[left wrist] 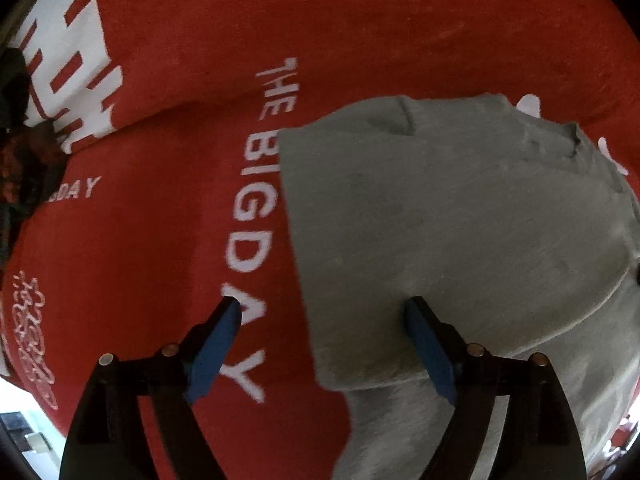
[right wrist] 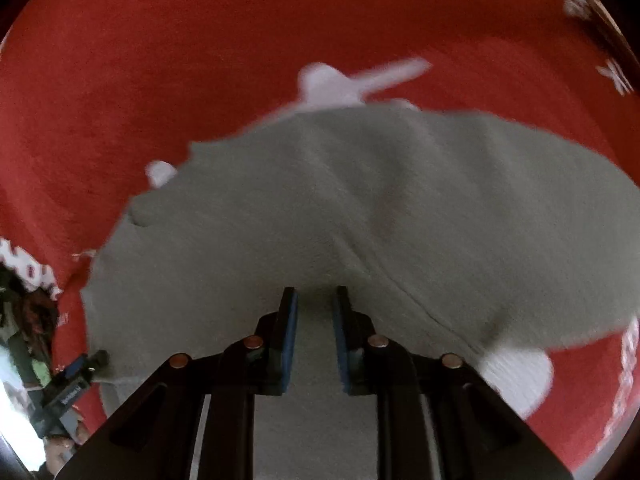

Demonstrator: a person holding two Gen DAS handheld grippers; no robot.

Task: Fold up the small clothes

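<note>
The left gripper (left wrist: 322, 314) hangs above the cloth with its jaws spread wide and nothing between the pads; the grey garment's (left wrist: 460, 220) left edge runs between the two fingers, from twelve o'clock down to six. From nine to eleven o'clock lies open red tablecloth (left wrist: 160, 240) with white lettering.

In the right wrist view, the right gripper (right wrist: 314, 294) stands narrowly parted above the grey garment (right wrist: 360, 200); whether the pads pinch fabric cannot be told. Bare red cloth (right wrist: 200, 40) spans ten to two o'clock.
</note>
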